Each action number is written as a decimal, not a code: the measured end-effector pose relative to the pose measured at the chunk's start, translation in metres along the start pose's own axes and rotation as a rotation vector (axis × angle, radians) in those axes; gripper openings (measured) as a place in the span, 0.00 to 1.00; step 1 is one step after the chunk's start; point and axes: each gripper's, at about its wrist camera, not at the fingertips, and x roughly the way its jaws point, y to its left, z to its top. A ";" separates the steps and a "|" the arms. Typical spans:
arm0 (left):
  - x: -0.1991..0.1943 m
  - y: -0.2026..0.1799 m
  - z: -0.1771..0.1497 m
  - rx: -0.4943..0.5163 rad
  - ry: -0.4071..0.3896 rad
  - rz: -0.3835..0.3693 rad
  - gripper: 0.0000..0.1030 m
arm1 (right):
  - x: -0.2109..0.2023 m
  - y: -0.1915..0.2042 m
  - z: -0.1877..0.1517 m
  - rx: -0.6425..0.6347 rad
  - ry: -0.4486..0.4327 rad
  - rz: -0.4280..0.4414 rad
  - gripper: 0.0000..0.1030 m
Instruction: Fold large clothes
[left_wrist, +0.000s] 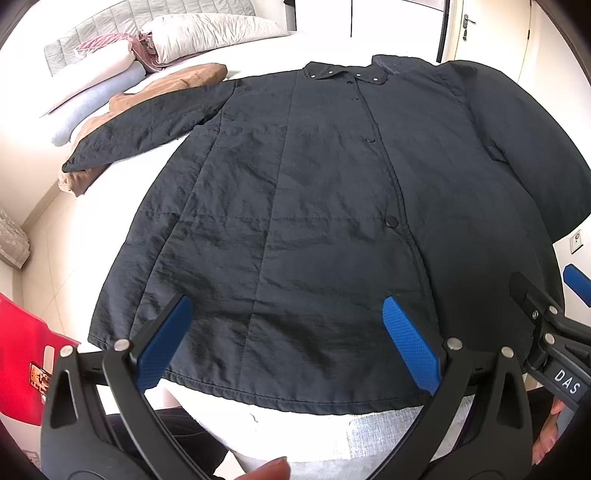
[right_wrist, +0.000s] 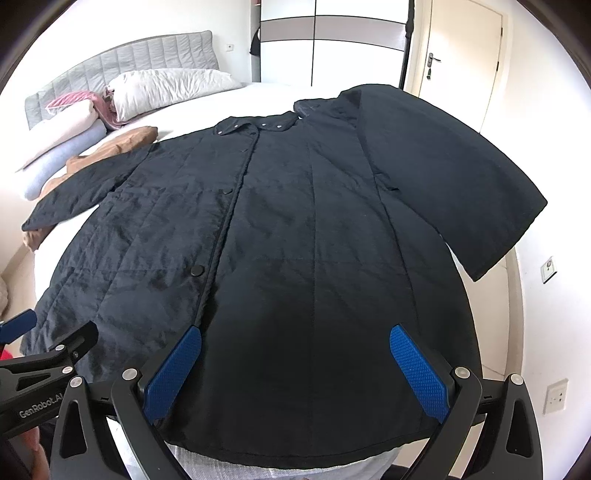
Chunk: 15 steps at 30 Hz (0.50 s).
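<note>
Black quilted snap-front coat (left_wrist: 295, 221) lies spread front-up on the white bed (left_wrist: 266, 51), collar at the far end, hem at the near edge just under my tongs. Its long axis runs near to far, straight away from me. Left sleeve (left_wrist: 147, 125) lies out flat to the far left, over a brown folded garment (left_wrist: 162, 88). Right sleeve (right_wrist: 443, 177) reaches past the bed's right edge, its cuff hanging over the floor.

My left gripper (left_wrist: 288, 343) hovers over the near hem left of the snap placket, jaws wide apart, nothing between them. My right gripper (right_wrist: 295, 369) hovers over the hem right of the placket, jaws likewise wide apart and empty. Both sit close side by side.

Judgement: no fold begun. The overhanging right sleeve lies far-right of my right gripper, the nearer tool for it; I would bring that sleeve in across the body first.
</note>
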 end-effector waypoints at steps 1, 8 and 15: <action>0.000 -0.001 0.000 0.002 -0.001 0.003 1.00 | 0.000 0.002 -0.002 -0.002 0.000 -0.004 1.00; 0.005 -0.002 -0.002 -0.003 0.011 -0.003 1.00 | 0.000 0.004 -0.004 -0.006 0.012 -0.006 1.00; 0.006 -0.002 -0.003 -0.013 0.033 -0.021 1.00 | 0.001 0.004 -0.005 -0.014 0.018 -0.011 1.00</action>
